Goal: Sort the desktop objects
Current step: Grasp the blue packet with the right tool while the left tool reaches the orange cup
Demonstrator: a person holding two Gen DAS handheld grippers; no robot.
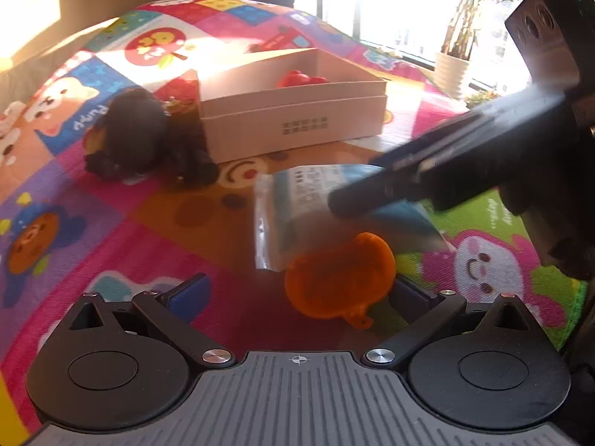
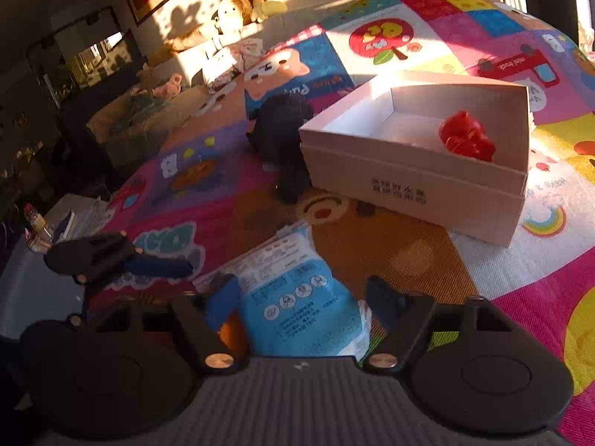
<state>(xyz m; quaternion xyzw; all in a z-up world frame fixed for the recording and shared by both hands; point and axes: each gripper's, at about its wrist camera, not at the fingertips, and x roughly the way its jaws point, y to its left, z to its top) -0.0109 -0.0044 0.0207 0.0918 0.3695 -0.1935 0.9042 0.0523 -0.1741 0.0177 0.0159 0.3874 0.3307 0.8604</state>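
Note:
A blue and white packet [image 2: 297, 297] lies on the colourful mat between the spread fingers of my open right gripper [image 2: 303, 301]. It also shows in the left wrist view [image 1: 297, 200], with the right gripper [image 1: 357, 195] over it. An orange plastic scoop [image 1: 340, 278] lies just in front of my open left gripper [image 1: 297, 293], near its right finger. A white open box [image 2: 409, 171] holds a red toy [image 2: 466, 139]. A black plush toy [image 1: 130, 137] lies left of the box [image 1: 297, 126].
The mat [image 1: 111, 223] covers the whole surface. A potted plant [image 1: 452, 70] stands by the bright window behind the box. Stuffed toys [image 2: 241, 7] and clutter sit at the far left in the right wrist view. My left gripper [image 2: 122, 260] shows at the left there.

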